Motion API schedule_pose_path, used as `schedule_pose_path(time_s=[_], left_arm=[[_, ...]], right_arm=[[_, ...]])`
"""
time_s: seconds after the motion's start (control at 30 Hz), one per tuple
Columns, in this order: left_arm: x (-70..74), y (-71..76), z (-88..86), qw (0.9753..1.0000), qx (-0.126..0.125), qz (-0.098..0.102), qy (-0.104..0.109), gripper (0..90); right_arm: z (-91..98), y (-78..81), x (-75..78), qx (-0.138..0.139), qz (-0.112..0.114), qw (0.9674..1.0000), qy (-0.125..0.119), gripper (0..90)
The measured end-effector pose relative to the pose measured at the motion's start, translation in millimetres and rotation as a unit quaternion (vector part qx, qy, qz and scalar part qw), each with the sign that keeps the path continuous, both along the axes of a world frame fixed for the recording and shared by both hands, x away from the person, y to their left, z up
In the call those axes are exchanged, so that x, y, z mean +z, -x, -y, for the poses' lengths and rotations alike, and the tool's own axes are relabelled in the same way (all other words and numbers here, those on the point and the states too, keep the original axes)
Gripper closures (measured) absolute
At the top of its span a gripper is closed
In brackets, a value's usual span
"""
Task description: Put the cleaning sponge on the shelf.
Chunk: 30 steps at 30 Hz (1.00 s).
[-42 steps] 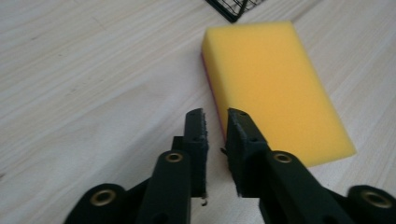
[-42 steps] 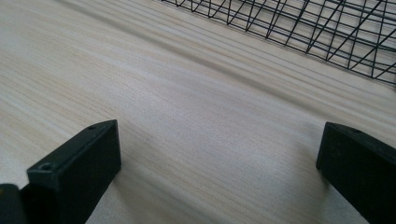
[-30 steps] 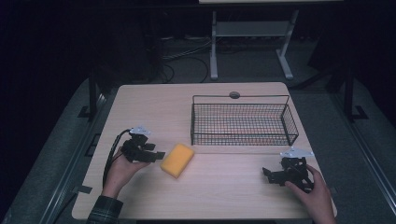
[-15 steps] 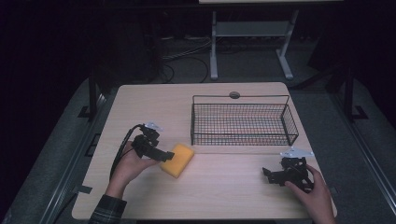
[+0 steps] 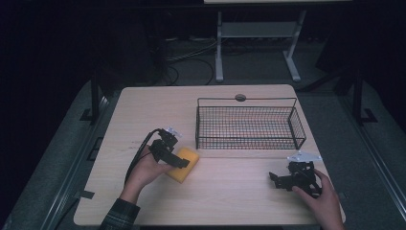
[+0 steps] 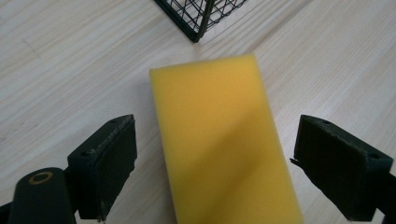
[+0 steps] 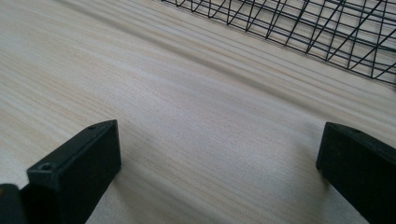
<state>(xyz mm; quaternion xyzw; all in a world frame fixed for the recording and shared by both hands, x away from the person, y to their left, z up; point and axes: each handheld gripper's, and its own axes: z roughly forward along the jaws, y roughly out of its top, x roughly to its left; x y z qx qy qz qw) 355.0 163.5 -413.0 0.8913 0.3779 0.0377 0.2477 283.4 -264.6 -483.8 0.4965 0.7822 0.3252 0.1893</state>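
Sponge (image 6: 224, 140): yellow foam block, flat on the table (image 5: 143, 110), near the front-left corner of the wire basket (image 5: 249, 127) but apart from it. In the high view (image 5: 184, 165) it lies at a slant, one short end twd the basket.

Sponge look: plain oblong, clean even colour, crisp edges, soft matte top. A shadow band crosses its near half. Prob squashes easily, springs back.

Left gripper (image 6: 215, 172): jaws have just been opening, now spread wide. Sponge sits between them lengthwise, clear wood showing on both sides, pads not touching foam. So released, nothing gripped yet.

Risk 1: jaws straddle the sponge w/ a wider gap on the left than the right. Close from here and the right pad likely lands first, shoving or twisting the block instead of pinching it.

Risk 2: grip lands on the near end only. Foam is long, so the far end could droop or pivot out on the lift.

Risk 3: squeeze too hard and the foam bulges, may pop free.

Risk 4: basket corner is close ahead. Carry low and the sponge could clip the rim.

Right gripper (image 7: 217, 172): jaws wide apart over bare wood, nothing between them. Parked at the table's front right (image 5: 287, 179), well apart from the sponge, basket mesh just beyond it.
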Motion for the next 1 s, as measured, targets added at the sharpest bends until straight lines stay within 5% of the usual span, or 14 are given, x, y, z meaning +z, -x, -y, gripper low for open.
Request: schedule_pose_path(time_s=[0.43, 1.0], left_arm=[[-15.9, -5.0, 20.1, 0.9992, -0.015, -0.010, -0.035, 12.7], [-32.0, -7.6, 23.9, 0.9981, -0.014, -0.025, -0.054, 12.8]], right_arm=[[0.0, 0.0, 0.0, 0.000, 0.000, 1.0000, 0.000, 0.0], [0.0, 0.0, 0.0, 0.000, 0.000, 1.0000, 0.000, 0.0]])
